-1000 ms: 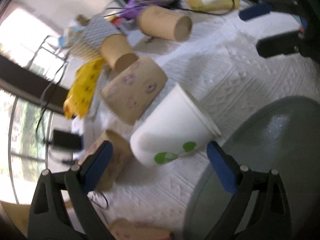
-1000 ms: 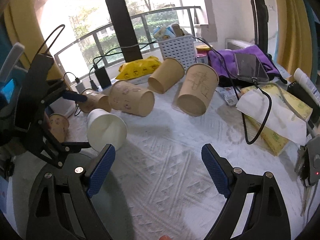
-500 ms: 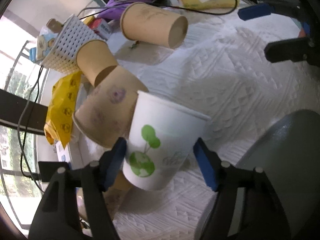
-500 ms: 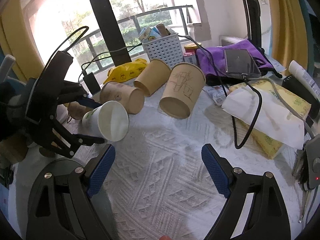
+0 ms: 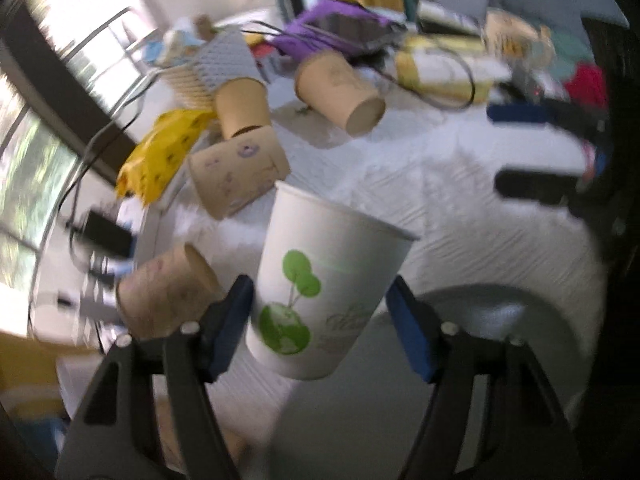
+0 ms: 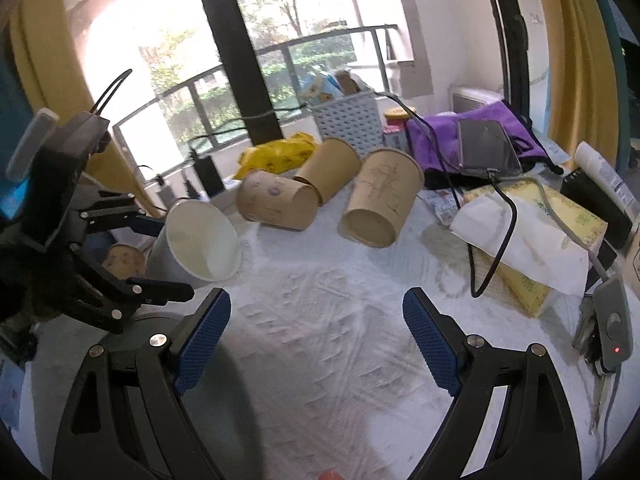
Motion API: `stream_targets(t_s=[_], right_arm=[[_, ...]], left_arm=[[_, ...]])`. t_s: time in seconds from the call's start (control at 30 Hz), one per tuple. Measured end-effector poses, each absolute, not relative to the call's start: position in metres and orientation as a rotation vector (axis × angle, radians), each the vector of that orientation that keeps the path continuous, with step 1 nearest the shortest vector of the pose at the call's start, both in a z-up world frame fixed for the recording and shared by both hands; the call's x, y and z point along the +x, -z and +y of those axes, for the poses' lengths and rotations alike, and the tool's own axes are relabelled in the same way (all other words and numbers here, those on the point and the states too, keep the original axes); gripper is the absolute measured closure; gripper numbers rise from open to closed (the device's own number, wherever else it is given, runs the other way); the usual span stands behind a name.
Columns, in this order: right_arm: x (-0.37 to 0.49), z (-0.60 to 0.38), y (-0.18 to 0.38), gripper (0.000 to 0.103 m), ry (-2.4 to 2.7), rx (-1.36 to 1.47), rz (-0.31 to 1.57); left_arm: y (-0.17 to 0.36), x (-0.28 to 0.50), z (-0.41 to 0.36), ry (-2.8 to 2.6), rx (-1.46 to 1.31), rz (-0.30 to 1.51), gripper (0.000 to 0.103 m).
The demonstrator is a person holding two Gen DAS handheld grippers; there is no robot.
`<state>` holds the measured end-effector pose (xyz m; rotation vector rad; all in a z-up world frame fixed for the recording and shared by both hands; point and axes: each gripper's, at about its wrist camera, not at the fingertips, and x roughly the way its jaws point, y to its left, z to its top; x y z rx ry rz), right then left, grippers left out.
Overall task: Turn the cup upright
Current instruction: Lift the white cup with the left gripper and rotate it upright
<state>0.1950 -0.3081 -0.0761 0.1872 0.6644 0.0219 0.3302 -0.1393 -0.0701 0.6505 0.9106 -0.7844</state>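
White cup (image 5: 328, 280) with the green tree print sits clenched in the left gripper (image 5: 320, 312), mouth tilted up and toward the right gripper (image 6: 316, 332), looks empty inside. Right one hangs spread over the bedspread (image 6: 320, 340), gripping nothing. Four brown cups on their sides, I think, blur makes it iffy. Basket (image 6: 348, 120) holds packets

looks like a home room, not a lab. big window (image 6: 280, 40) with balcony railing (image 6: 312, 40) and trees outside, yellow curtains (image 6: 568, 40). surface (image 6: 320, 300) under a white quilted cloth, cluttered with tissue box (image 6: 536, 232), purple pouch (image 6: 472, 136), phone (image 6: 486, 148) on charge, snack bag (image 6: 276, 156), plastic basket (image 6: 348, 120).
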Motion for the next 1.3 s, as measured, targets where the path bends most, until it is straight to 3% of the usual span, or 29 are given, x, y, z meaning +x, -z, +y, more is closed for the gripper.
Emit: stream_targets(t_s=[0.3, 0.6, 1.3], right_arm=[[0.158, -0.274, 0.043, 0.013, -0.178, 0.148, 0.605], [0.128, -0.232, 0.019, 0.013, -0.43, 0.139, 0.633], [0.069, -0.158, 0.023, 0.013, -0.594, 0.138, 0.748]], left_arm=[[0.041, 0.243, -0.091, 0.555, 0.279, 0.826, 0.034], [0.048, 0.141, -0.052, 0.401, -0.021, 0.666, 0.034], [0.064, 0.045, -0.04, 0.507, -0.078, 0.451, 0.034]])
